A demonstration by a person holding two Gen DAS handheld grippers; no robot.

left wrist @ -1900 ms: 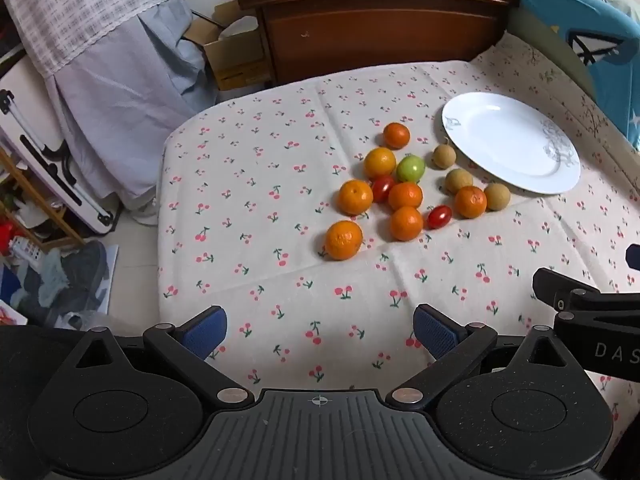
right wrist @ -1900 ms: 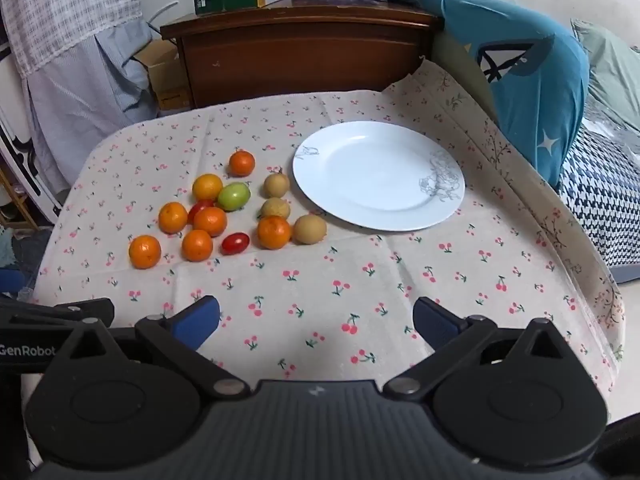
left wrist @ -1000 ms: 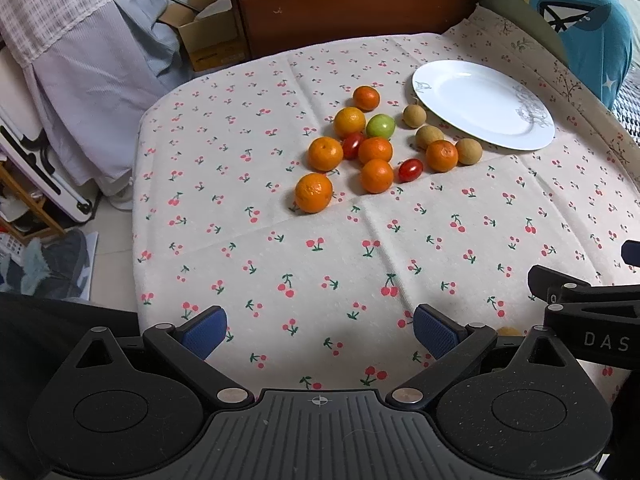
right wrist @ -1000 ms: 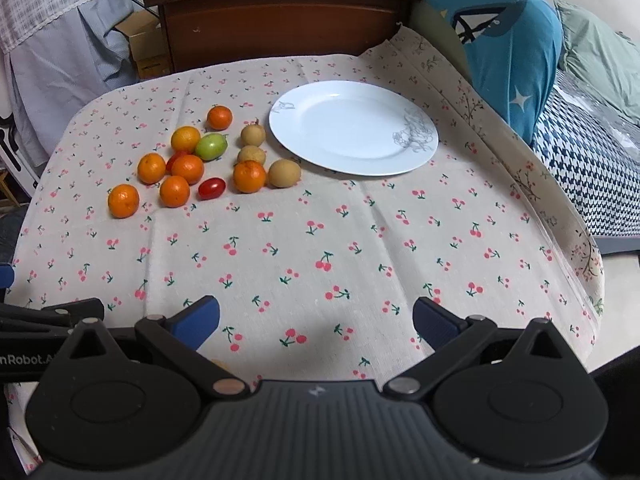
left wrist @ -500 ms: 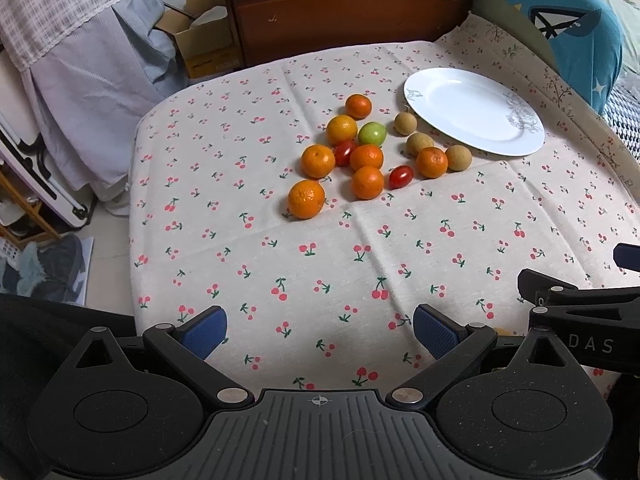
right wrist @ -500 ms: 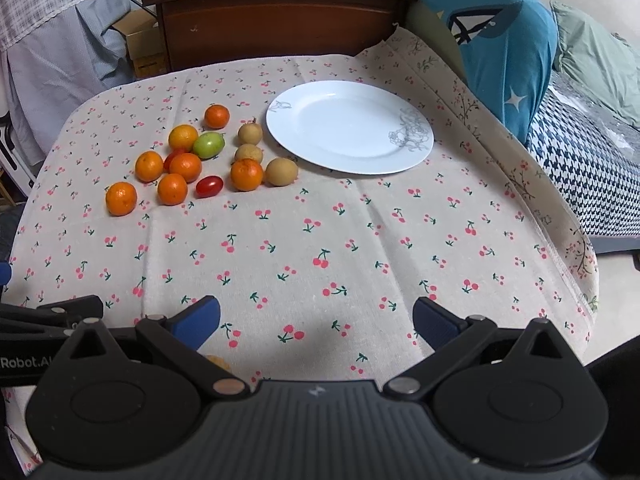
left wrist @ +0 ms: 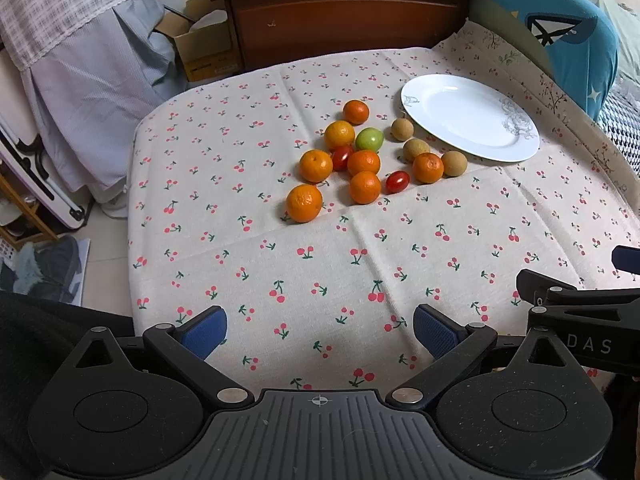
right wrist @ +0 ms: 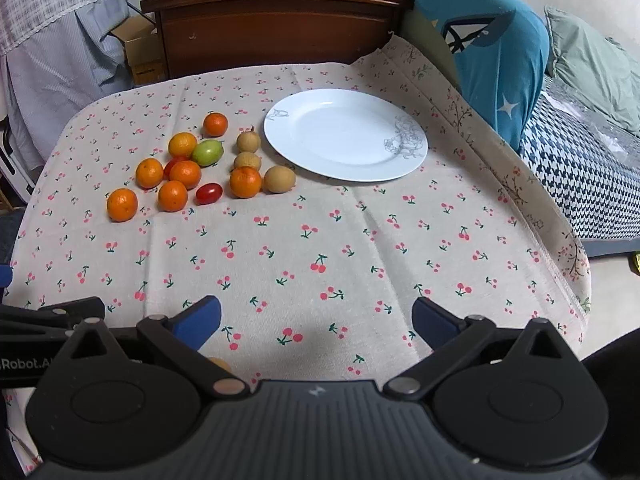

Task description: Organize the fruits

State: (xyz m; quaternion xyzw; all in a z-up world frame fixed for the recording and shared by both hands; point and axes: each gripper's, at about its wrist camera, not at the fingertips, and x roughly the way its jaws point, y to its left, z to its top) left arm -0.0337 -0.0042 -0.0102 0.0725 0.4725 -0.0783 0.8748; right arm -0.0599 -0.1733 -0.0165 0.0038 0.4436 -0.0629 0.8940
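Several oranges (left wrist: pixel 304 203) (right wrist: pixel 122 204), two red cherry tomatoes (left wrist: pixel 397 181) (right wrist: pixel 209 193), a green tomato (left wrist: pixel 369 139) (right wrist: pixel 207 152) and three brown longans (left wrist: pixel 452 163) (right wrist: pixel 279 179) lie loose on the cherry-print cloth. An empty white plate (left wrist: pixel 470 116) (right wrist: pixel 346 139) sits to their right. My left gripper (left wrist: pixel 320 330) is open and empty over the near cloth. My right gripper (right wrist: pixel 316 318) is open and empty, near the front edge, well short of the fruit.
A dark wooden cabinet (right wrist: pixel 276 28) stands behind the table. A blue cushion (right wrist: pixel 496 52) and bedding lie to the right. Draped cloth (left wrist: pixel 92 76) and a cardboard box (left wrist: pixel 204 48) are at the left. The table's rounded edge drops off at left (left wrist: pixel 134 200).
Both grippers have drawn slightly nearer the fruit and tilted up a little, so fruit and plate sit lower and larger in view. Jaws stay open; no fruit has moved.
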